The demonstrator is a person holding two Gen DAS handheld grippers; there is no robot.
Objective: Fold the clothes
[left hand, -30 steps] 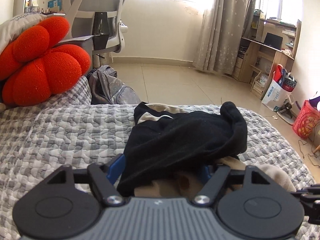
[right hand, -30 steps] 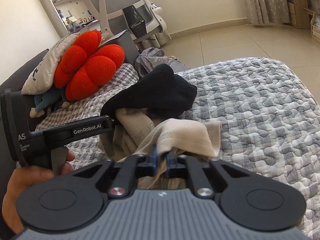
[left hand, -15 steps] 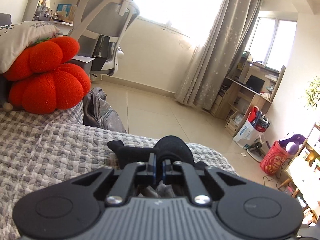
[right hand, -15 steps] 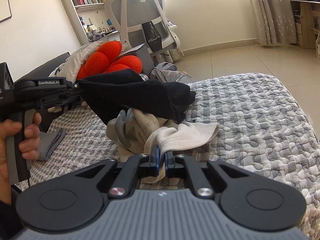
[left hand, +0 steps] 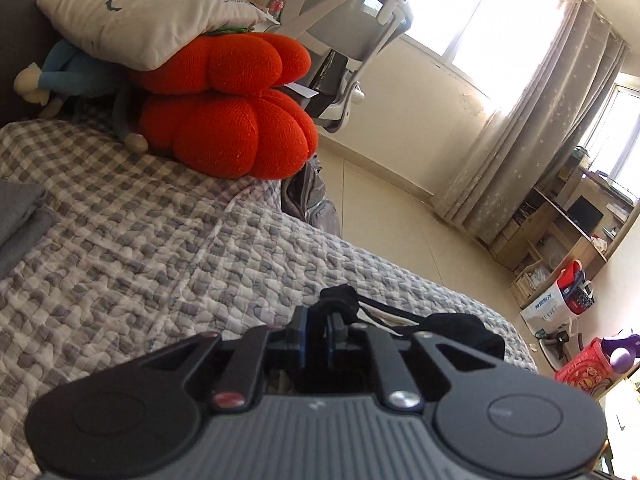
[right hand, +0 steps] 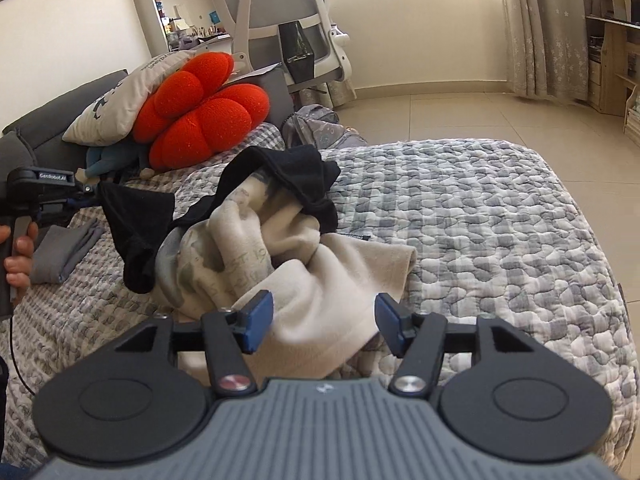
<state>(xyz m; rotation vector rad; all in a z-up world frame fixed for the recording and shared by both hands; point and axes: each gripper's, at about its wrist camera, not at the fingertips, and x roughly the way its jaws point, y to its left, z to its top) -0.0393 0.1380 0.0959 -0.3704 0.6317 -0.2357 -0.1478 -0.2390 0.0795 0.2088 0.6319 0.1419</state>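
On the quilted bed (right hand: 480, 216), at left, the left gripper (right hand: 86, 194) pinches a black garment (right hand: 140, 224), drawing it off the cream garment (right hand: 320, 280). It looks like separating the heap; spreading the black piece flat comes next. At right, the right gripper (right hand: 324, 320) hovers spread wide over the cream cloth.

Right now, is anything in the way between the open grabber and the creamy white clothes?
Nothing visible is. The right gripper is open, with the cream garment lying directly between its fingers. The black garment is draped over the cream one's far end, pinched by the left gripper, away from the near edge.
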